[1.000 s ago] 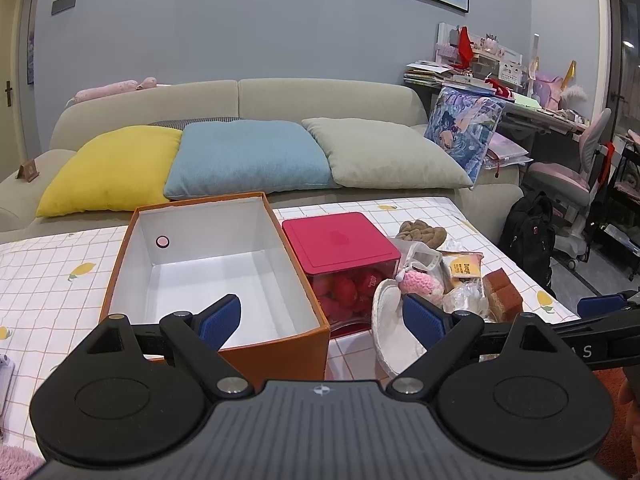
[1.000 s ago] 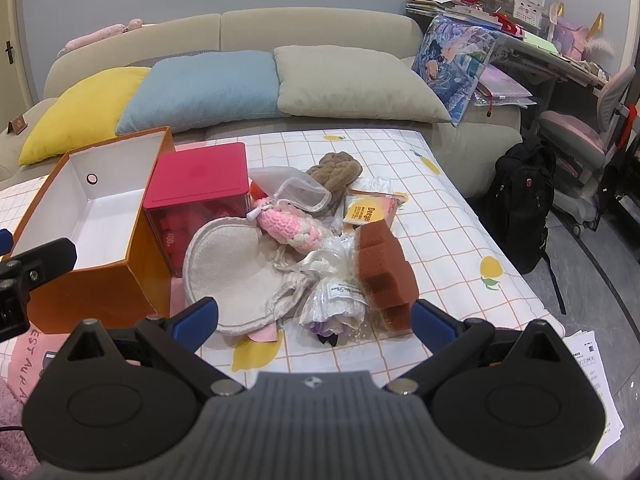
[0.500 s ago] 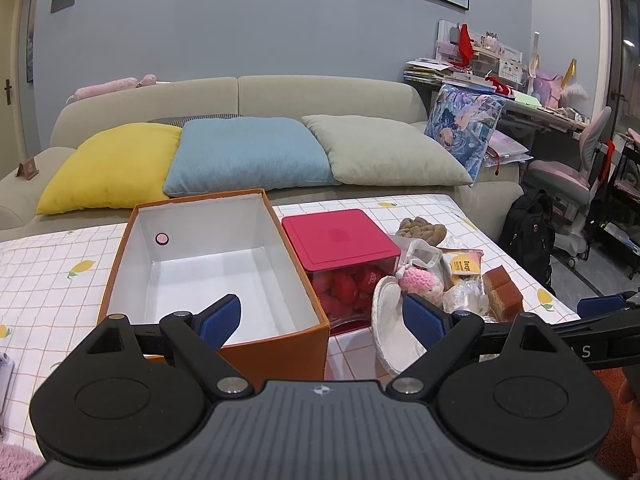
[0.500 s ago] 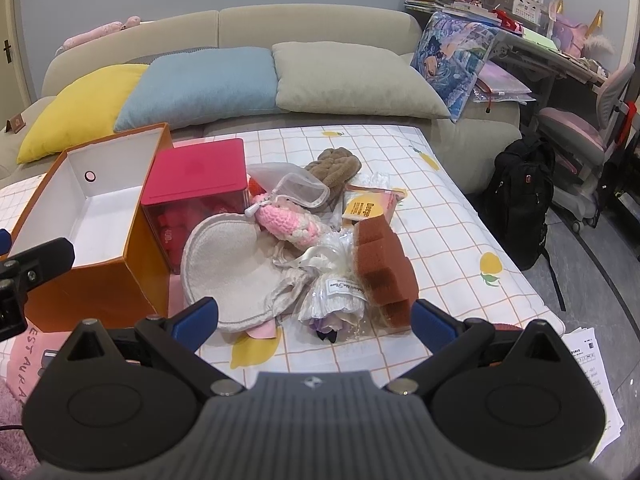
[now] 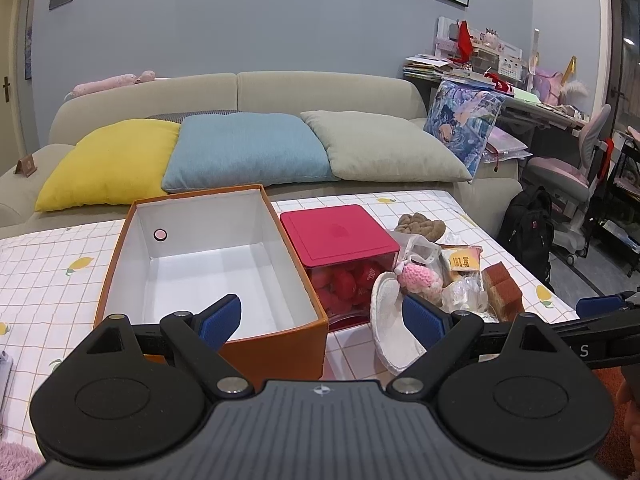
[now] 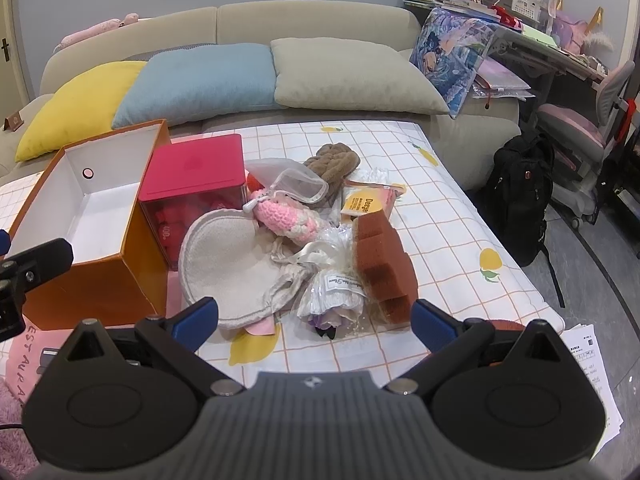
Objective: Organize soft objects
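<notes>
Right gripper [image 6: 314, 320], fingers apart like the left gripper [image 5: 322, 318], should pinch the brown sponge [image 6: 382, 260] squarely, then carry it to the orange box [image 6: 92, 240].

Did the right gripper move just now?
Yes. The right gripper crept forward toward the pile: the brown sponge sits nearer its fingertips than before.

Open box [image 6: 92, 216] left of lidded container [image 6: 196, 184]; soft pile [image 6: 304, 240] right.

We see both views evenly lit by soft indoor light with faint shadows. Fisheye bending curves the sofa [image 5: 236, 92] and wall near the edges, corners go black, and focus holds sharp throughout.
</notes>
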A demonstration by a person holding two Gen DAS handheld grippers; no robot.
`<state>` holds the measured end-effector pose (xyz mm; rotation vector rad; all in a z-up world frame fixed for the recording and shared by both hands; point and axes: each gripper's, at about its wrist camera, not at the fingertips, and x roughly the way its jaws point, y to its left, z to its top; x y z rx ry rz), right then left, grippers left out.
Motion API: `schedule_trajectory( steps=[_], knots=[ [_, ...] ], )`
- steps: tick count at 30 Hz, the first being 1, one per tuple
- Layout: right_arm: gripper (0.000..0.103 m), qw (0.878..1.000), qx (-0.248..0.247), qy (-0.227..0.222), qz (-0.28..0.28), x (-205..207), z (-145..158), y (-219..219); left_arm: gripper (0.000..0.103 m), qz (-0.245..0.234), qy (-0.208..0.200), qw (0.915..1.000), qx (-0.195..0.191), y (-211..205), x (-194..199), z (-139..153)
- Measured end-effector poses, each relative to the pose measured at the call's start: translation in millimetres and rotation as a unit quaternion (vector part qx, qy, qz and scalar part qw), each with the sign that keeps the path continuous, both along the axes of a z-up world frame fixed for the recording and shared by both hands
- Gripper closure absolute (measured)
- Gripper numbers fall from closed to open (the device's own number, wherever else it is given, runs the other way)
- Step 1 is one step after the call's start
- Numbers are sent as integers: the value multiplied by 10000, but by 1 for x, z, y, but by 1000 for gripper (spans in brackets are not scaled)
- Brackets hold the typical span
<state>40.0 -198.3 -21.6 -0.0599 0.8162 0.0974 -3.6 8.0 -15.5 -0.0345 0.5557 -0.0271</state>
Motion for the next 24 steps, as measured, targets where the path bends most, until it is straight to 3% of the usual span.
schedule_trajectory(
  steps=[12,14,16,19,24],
  knots=[
    [5,9995,-68,297,84,15,-13,-6,21,-696,502,9961,-205,-11,11,-9],
    [14,9993,-79,339,123,20,-15,-9,23,-762,601,9951,-209,-14,21,-8],
    [16,9992,-86,380,122,26,-17,-13,23,-867,649,9939,-227,-17,31,-7],
    [22,9991,-100,403,81,35,-19,-21,23,-1027,732,9920,-76,-26,49,-8],
    [28,9987,-287,384,177,54,-25,-28,23,-1376,870,9854,498,-46,76,-19]
  ],
)
